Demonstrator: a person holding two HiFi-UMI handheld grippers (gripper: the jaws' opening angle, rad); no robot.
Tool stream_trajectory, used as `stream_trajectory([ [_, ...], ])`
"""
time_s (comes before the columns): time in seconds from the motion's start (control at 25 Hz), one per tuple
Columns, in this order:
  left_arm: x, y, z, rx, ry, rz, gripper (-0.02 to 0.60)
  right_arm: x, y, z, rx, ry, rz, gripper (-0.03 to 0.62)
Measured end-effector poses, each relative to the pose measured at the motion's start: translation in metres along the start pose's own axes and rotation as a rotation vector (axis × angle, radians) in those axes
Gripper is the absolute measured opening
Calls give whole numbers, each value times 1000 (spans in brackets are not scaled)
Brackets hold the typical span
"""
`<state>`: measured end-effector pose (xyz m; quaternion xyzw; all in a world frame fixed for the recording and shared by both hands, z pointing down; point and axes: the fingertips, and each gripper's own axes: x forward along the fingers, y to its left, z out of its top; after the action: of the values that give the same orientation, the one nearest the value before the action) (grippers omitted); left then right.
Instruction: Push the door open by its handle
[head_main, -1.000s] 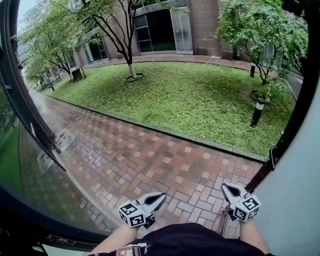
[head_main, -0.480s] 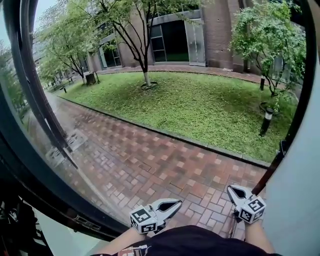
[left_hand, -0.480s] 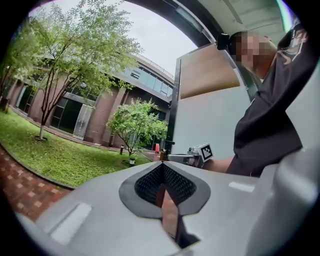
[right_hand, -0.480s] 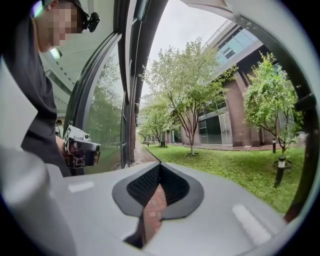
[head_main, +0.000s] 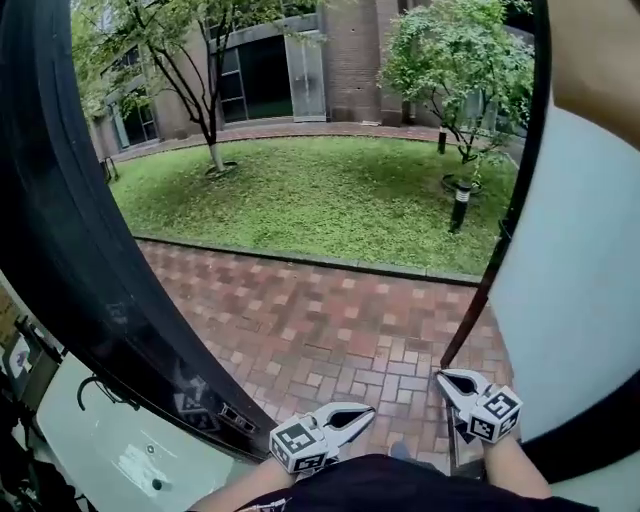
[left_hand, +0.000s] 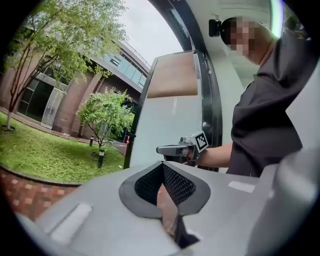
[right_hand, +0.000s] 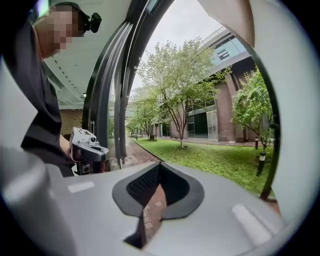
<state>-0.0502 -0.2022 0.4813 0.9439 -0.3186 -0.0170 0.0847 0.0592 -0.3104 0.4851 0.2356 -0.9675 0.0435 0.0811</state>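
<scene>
The door (head_main: 80, 250) appears already swung wide. Its thick dark frame fills the left side of the head view, and the doorway in the middle of the frame is free toward the brick path (head_main: 340, 320) and the lawn (head_main: 320, 200) behind it. A pale panel (head_main: 580, 280) with a dark edge closes the right side. The long axis of the door is upright, though the lens bends it into a curve from the upper left down to the bottom centre. Its face seems turned to the opening on the right. Which part is the handle cannot be told for sure in any view. The left gripper (head_main: 360, 413) and the right gripper (head_main: 450, 380) are low at the bottom edge, both pointing out toward the path, well apart from each other. In each gripper view the fingers (left_hand: 180, 185) are closed together at the tips with nothing between them, and the right fingers (right_hand: 142, 187) show only bricks behind. Neither gripper seems to touch the door. If more pushing is needed, it is probably best to lay the closed fingers flat on the handle, press square to the door face, follow the door's arc, and keep the push slow so the tips do not slide off.
</scene>
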Motion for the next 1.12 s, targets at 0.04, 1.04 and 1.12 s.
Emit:
stream_trajectory([
  [0.04, -6, -8, 1, -8, -3, -11, 5, -15, 8, 0, -1, 8, -25, 2],
  [1.04, -10, -245, -43, -76, 37, 6, 5, -322, 140, -110, 107, 13, -185, 1],
  [1.12, -25, -251, -42, -74, 22, 4, 5, -327, 155, -108, 99, 5, -202, 2],
])
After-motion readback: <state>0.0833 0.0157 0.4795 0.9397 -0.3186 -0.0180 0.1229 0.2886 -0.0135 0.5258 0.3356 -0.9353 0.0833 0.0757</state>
